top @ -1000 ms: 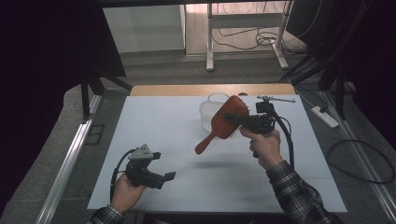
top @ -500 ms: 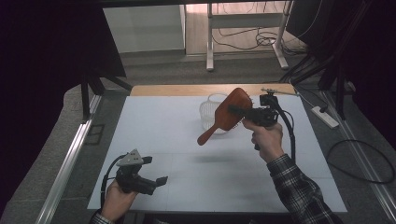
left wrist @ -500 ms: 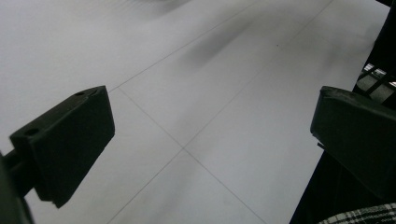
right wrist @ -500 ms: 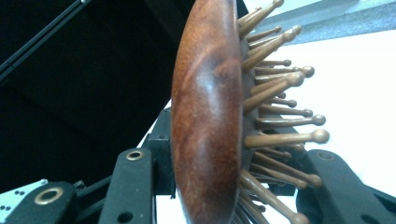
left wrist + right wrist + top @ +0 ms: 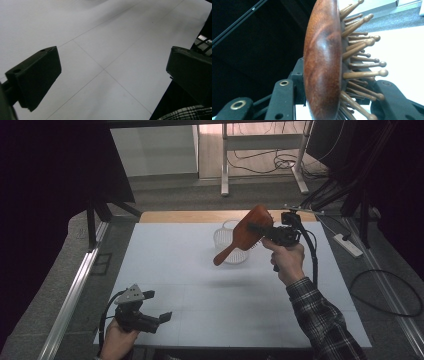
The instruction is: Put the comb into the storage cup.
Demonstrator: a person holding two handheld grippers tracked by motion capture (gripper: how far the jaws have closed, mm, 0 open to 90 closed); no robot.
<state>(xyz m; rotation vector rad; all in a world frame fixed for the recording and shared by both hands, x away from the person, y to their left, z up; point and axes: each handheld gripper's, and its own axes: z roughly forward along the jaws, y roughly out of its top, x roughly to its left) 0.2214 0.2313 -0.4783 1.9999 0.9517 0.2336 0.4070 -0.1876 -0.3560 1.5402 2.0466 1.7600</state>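
Observation:
A reddish-brown wooden hairbrush point(image 5: 245, 237) hangs in the air over the far right of the white table, handle slanting down to the left. My right gripper point(image 5: 260, 231) is shut on its oval head. In the right gripper view the brush point(image 5: 323, 62) stands edge-on between the two black jaws, its wooden pins point(image 5: 362, 50) sticking out to the right. My left gripper point(image 5: 155, 307) rests low at the near left corner of the table, jaws open with nothing between them; the left gripper view shows its two black fingers point(image 5: 37, 75) wide apart over bare tabletop.
A clear ribbed plastic cup point(image 5: 227, 242) stands on the table just behind and below the brush. The white table top point(image 5: 190, 270) has a wooden strip at its far edge. Metal rails flank the table; cables and a power strip point(image 5: 349, 245) lie on the floor at right.
The right hand has carried the brush up and to the right, above the cup. The left hand has drawn back toward the near left corner of the table.

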